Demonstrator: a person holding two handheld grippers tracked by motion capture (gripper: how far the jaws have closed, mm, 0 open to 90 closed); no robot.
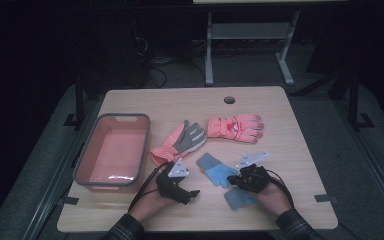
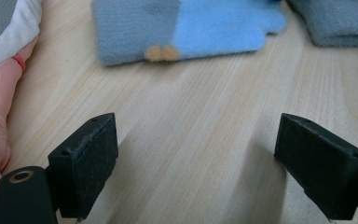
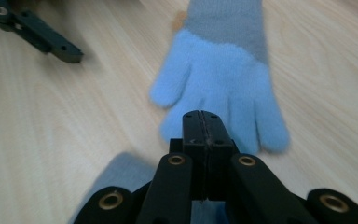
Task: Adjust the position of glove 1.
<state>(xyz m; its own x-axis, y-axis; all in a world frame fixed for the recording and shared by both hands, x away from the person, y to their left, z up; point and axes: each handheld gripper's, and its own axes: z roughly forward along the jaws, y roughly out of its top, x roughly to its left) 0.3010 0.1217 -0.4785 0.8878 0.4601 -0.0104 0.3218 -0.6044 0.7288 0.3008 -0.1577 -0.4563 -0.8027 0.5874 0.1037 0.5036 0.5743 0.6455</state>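
Wooden tabletop (image 1: pixel 300 150) carries my gloves: my right tool (image 3: pixel 204 122) is pressed together before the blue glove (image 3: pixel 219 79); my left tool (image 2: pixel 200 163) gapes, holding nothing.

Four gloves: two blue knit (image 1: pixel 215 170) (image 1: pixel 239 197), two pink (image 1: pixel 180 141) (image 1: pixel 236 127). One pink bin (image 1: pixel 111 150), left. Two hand-held grippers (image 1: pixel 192 194) (image 1: pixel 236 179), near edge. One surface (image 1: pixel 290 150).

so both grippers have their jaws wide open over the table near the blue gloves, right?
Not quite: the left gripper is open, but the right gripper has its jaws pressed together, as the right gripper view shows, with a blue glove lying just beyond it on the table.
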